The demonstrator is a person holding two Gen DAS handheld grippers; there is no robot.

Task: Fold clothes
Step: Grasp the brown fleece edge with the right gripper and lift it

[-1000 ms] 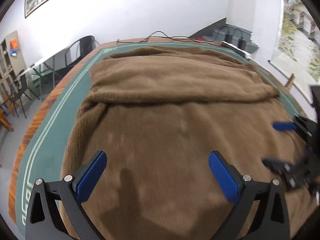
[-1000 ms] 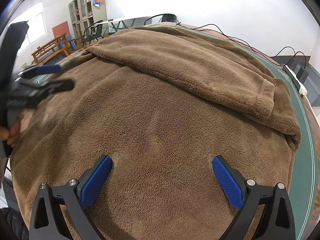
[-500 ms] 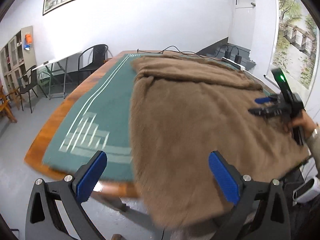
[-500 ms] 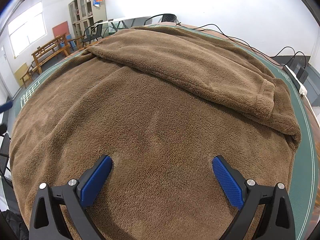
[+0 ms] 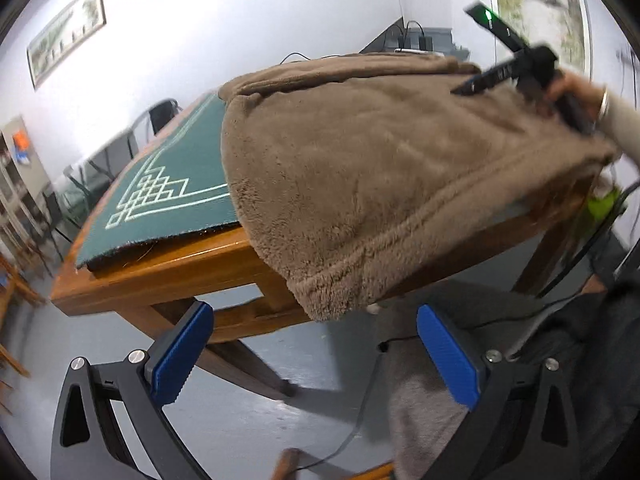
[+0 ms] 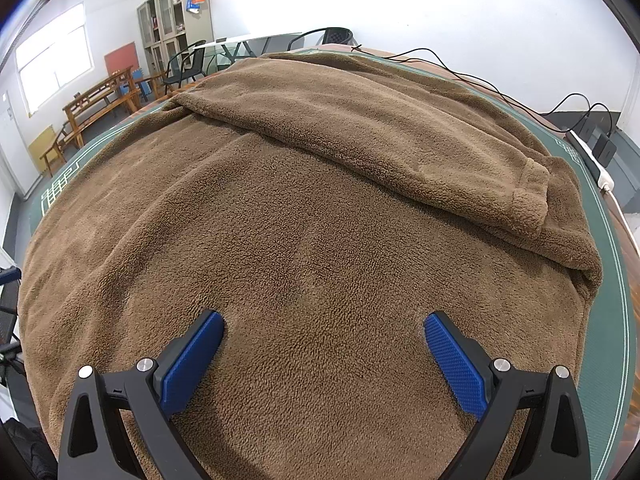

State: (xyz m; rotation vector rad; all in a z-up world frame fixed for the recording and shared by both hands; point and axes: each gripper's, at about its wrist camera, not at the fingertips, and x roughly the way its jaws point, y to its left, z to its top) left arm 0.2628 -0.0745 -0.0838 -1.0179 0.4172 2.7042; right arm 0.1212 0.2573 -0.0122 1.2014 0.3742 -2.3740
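Your left gripper hangs below the table edge, jaws wide apart, holding nothing. Your right gripper, jaws equally spread, sits over the brown fleece garment spread on the table. Only the left view shows its hem overhanging.

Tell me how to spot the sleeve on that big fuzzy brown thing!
Find the wooden table with the green mat. The brown fleece garment covers it. The sleeve lies folded across its far part, ending in a thick rolled cuff.
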